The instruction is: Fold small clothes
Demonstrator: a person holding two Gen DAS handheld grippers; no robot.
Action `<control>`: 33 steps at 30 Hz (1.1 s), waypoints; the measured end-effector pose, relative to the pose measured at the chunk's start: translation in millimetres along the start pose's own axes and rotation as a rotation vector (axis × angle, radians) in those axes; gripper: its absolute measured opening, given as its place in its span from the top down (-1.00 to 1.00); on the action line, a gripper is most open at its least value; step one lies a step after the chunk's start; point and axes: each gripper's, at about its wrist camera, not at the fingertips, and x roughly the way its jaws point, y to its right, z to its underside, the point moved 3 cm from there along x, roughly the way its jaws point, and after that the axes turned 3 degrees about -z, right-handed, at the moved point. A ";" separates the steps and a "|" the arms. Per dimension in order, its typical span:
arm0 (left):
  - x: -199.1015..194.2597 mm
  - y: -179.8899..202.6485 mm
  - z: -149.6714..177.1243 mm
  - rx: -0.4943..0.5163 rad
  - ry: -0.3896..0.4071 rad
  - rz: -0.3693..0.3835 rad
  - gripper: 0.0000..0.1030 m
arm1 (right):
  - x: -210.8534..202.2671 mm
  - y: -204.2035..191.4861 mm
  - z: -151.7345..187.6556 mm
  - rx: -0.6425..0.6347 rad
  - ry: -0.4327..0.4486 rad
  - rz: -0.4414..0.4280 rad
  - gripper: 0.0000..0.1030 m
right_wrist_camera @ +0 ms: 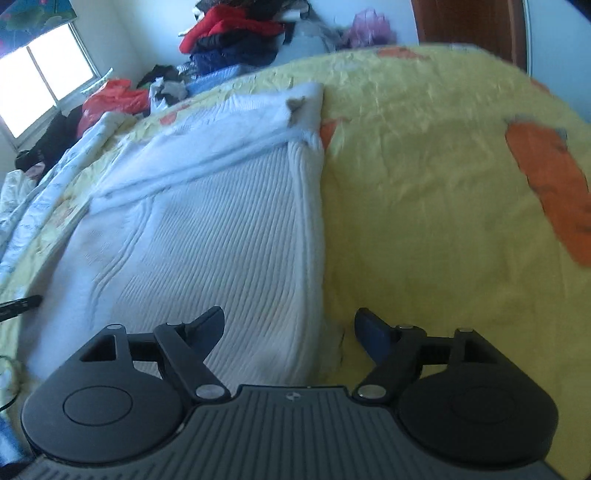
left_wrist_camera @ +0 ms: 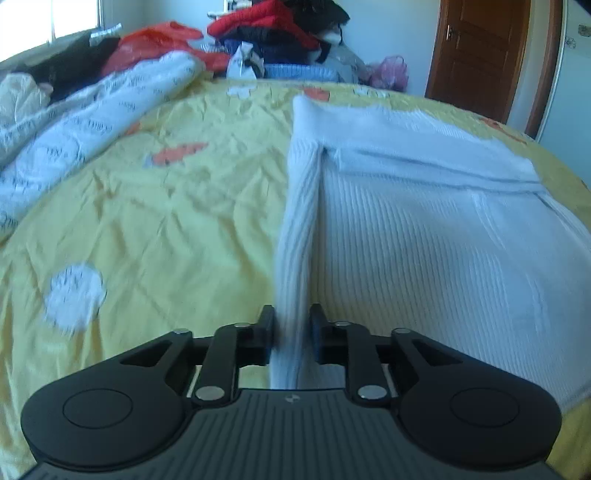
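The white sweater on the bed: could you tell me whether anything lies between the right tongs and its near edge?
Nothing visible does. The right tongs stand open directly over the near right edge of the white sweater, with only bare yellow bedspread beside it. The piled clothes lie far beyond the bed.

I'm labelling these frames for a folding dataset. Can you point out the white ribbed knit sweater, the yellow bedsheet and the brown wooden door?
White ribbed knit sweater [right_wrist_camera: 221,236]: right wrist view, ribbed body.
Yellow bedsheet [left_wrist_camera: 184,221]: left wrist view, bare patch.
Brown wooden door [left_wrist_camera: 476,51]: left wrist view, panel.
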 end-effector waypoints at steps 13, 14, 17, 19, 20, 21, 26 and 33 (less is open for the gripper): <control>-6.9 16.9 14.3 0.044 -0.028 0.147 0.57 | -13.7 -6.6 35.6 0.111 -0.109 -0.208 0.76; -9.8 13.3 12.8 0.029 -0.031 0.164 0.67 | -17.5 -7.4 34.5 0.095 -0.110 -0.197 0.77; -19.8 1.9 10.6 -0.009 -0.031 0.192 0.85 | -36.1 -2.3 30.2 0.058 -0.089 -0.162 0.80; -16.1 -3.0 16.7 -0.001 -0.053 0.150 0.85 | -40.7 5.5 28.5 0.057 -0.089 -0.147 0.81; -11.9 -4.6 22.4 0.001 -0.067 0.135 0.85 | -38.6 7.7 30.9 0.052 -0.100 -0.136 0.81; -12.0 -7.2 25.3 -0.008 -0.043 0.142 0.85 | -31.8 9.1 33.6 0.050 -0.117 -0.131 0.82; -22.8 -1.4 20.4 0.080 -0.033 0.106 0.81 | -30.6 10.0 35.6 0.099 -0.105 -0.149 0.29; -62.5 6.9 -28.5 0.175 0.096 0.122 -0.49 | -51.4 -15.7 -13.8 0.035 0.139 -0.109 -0.31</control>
